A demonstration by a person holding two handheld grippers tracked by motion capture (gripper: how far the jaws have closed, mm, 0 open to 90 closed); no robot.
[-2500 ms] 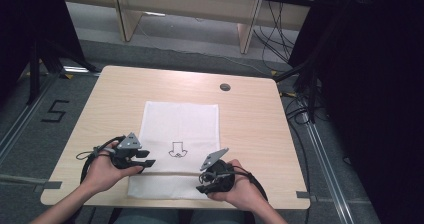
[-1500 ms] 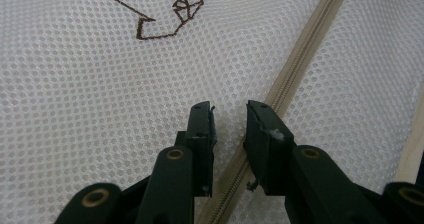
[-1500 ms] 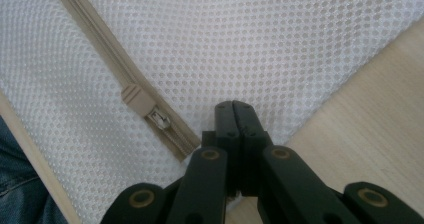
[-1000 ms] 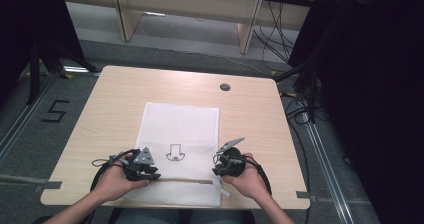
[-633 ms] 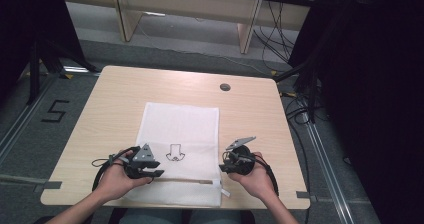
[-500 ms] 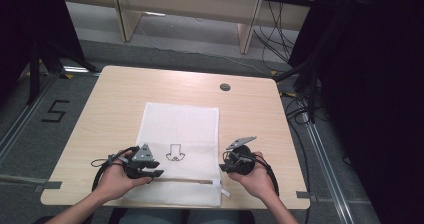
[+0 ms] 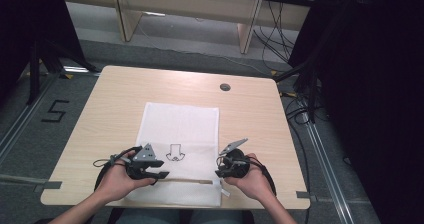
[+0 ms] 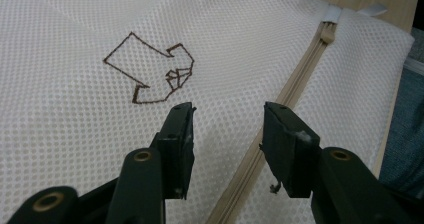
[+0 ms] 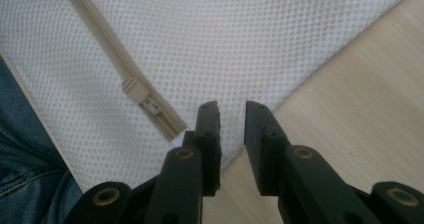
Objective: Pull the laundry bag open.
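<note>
White mesh bag (image 7: pixel 180 134) lies flat, zipper (image 8: pixel 295 86) closed.

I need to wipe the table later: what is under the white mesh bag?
The mesh bag lies flat on the wooden table; its near edge overhangs the table, above jeans. Whatever lies beneath or inside is covered.

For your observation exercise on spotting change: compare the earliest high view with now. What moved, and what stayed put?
The right gripper travelled right along the beige zipper to the white mesh bag's edge. The left gripper shifted slightly; its jaws have just been opening, and grip nothing. The bag and wooden table stayed put.
</note>
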